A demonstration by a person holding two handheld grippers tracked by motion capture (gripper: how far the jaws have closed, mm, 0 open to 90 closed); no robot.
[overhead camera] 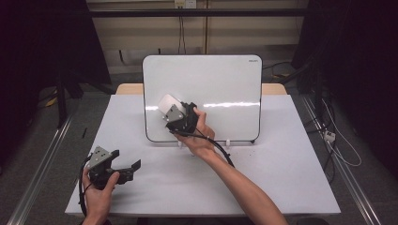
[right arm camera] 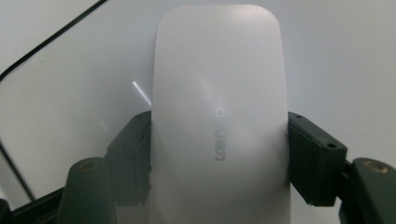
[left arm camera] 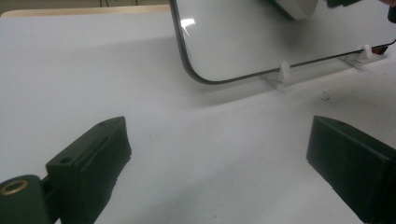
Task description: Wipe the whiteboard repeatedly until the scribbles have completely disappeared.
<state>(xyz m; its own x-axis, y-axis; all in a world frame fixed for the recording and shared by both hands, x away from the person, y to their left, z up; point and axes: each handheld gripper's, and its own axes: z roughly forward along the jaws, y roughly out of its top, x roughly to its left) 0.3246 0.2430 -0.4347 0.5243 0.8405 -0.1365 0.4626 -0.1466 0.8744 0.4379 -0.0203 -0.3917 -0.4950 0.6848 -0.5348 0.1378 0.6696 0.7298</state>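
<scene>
Right tool clamped on the eraser at the whiteboard face.

The right tool has its jaws pressed against both sides of a white eraser, held flat against the lower left of the whiteboard, evidently to wipe it. The whiteboard stands upright on small white feet at the back of the desk. The left tool rests low near the front left desk edge, jaws apart and empty, seemingly kept clear of the work.
</scene>
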